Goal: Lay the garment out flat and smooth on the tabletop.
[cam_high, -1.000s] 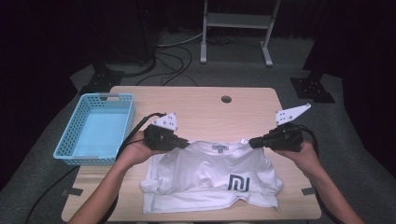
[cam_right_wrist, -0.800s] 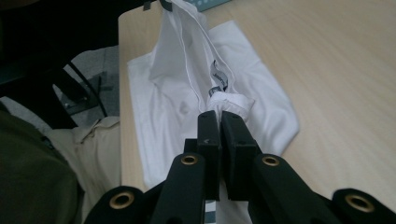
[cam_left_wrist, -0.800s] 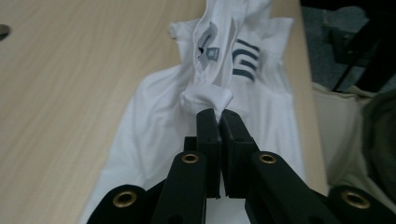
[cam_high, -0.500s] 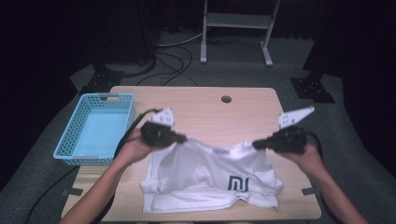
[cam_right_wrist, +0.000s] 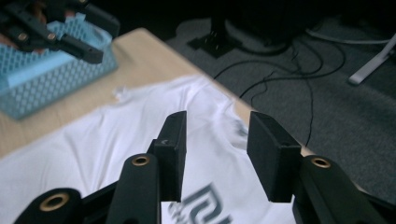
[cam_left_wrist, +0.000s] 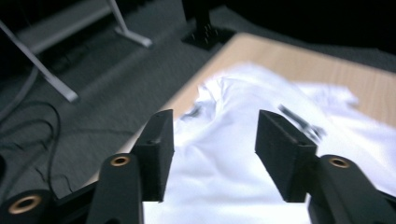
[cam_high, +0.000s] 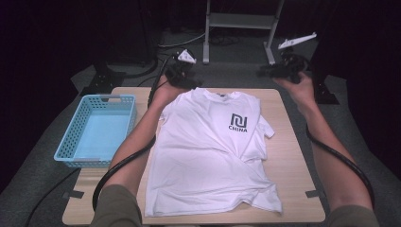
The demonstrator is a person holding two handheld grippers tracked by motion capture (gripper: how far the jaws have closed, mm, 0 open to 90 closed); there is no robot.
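- Now the T-shirt [cam_high: 213,151] lies spread across the tabletop [cam_high: 293,156], no longer bunched.
- Left hand-held gripper [cam_high: 182,75] and right hand-held gripper [cam_high: 279,71], jaws just opened and empty, hover beyond its collar; flattening looks done.

Both forearms are bare, with olive-green short sleeves [cam_high: 113,208] showing at the bottom edge. Each hand carries a black gripper: the left gripper [cam_high: 182,75] and the right gripper [cam_high: 279,72] both wear a pale grey three-cornered plate on top. Thick black cables trail back along the arms. Close up, blocky matte-black jaws with brass-ringed screw holes.
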